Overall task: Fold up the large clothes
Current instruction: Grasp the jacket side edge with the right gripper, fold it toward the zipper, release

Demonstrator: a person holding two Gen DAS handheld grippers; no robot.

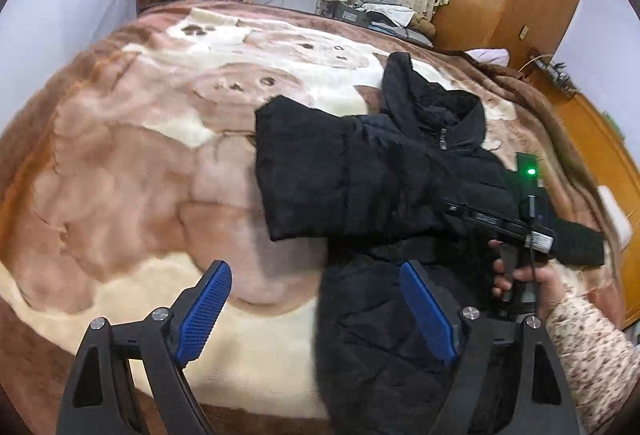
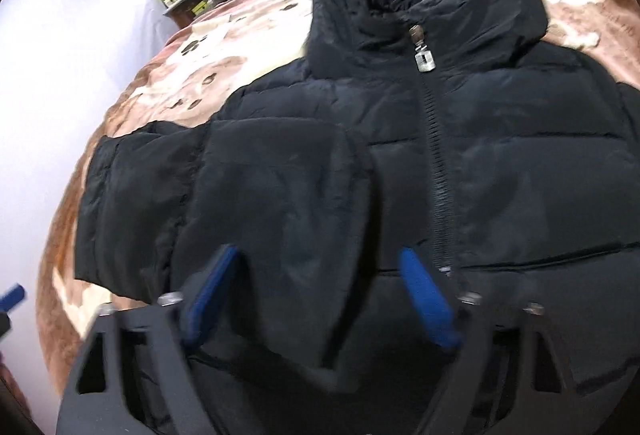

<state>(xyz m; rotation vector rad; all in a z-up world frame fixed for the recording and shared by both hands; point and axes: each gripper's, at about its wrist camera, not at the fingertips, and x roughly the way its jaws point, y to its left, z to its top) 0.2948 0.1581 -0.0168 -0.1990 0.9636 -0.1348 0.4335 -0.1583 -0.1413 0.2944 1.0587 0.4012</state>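
Black jacket [image 1: 372,175] lies near blanket's [image 1: 140,155] right edge.

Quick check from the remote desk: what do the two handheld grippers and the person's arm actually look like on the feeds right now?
Left gripper: black angular frame, silver bolts, blue dimple-textured pads. Right gripper shows the same black frame and blue pads, blurred. From the left wrist view, its black body carries a green light, a thin cable and a white label. The hand on it is bare, with a cream, brown-speckled knit sleeve.
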